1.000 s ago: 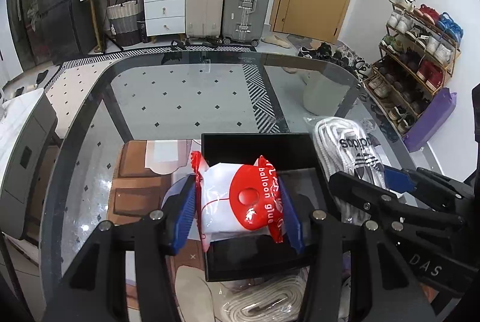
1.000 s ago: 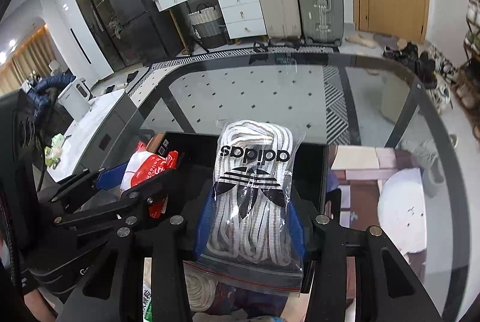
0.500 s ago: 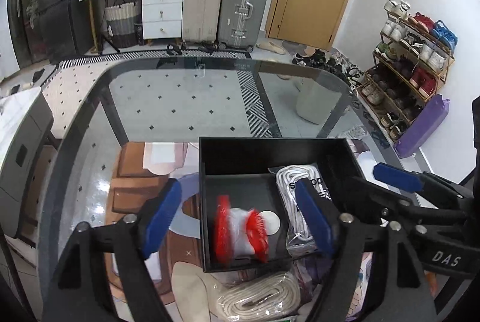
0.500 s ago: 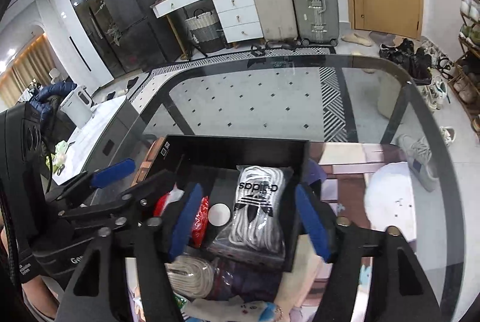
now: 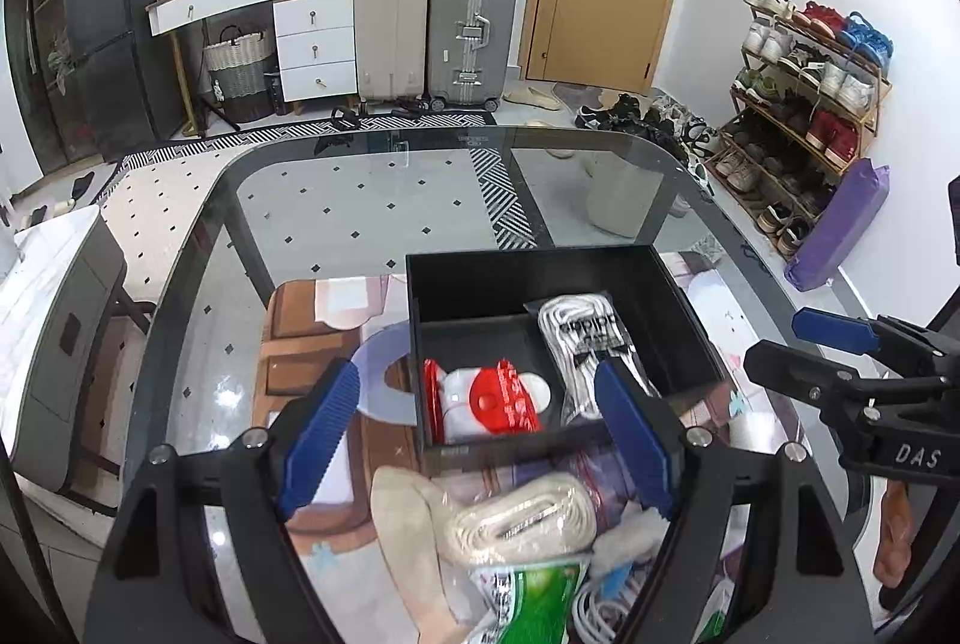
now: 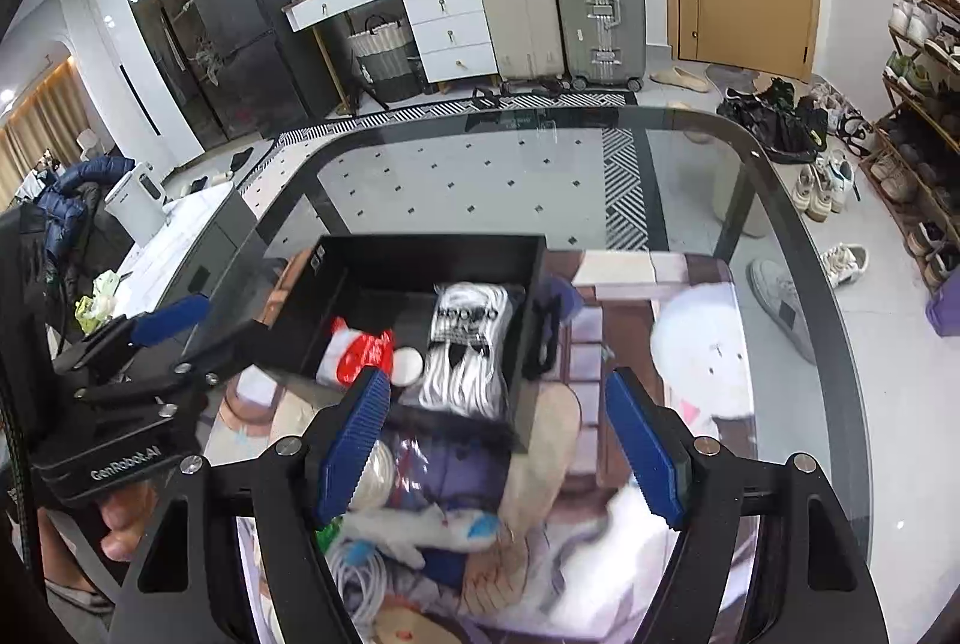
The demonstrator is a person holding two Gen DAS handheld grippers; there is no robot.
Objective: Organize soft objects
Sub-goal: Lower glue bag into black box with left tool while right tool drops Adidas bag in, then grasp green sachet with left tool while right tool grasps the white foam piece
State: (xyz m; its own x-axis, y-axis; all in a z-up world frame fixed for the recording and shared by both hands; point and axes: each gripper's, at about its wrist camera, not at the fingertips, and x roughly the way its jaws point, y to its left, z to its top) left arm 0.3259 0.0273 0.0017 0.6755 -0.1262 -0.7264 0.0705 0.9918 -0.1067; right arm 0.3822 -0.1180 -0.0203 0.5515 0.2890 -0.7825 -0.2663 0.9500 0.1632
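A black open box stands on the glass table. In it lie a red and white balloon-glue packet on the left and a bag of white adidas laces on the right. My left gripper is open and empty, just short of the box's near wall. My right gripper is open and empty, over a pile of soft items near the box: a cream strap bundle, a green packet, white cord.
The glass table's dark rim curves around on the left and far side. A white round shape shows at the right of the box. Suitcases, drawers and a shoe rack stand beyond the table.
Both grippers opened and dropped their loads into the box: the packet from the left, the laces from the right. Both then pulled back toward me.
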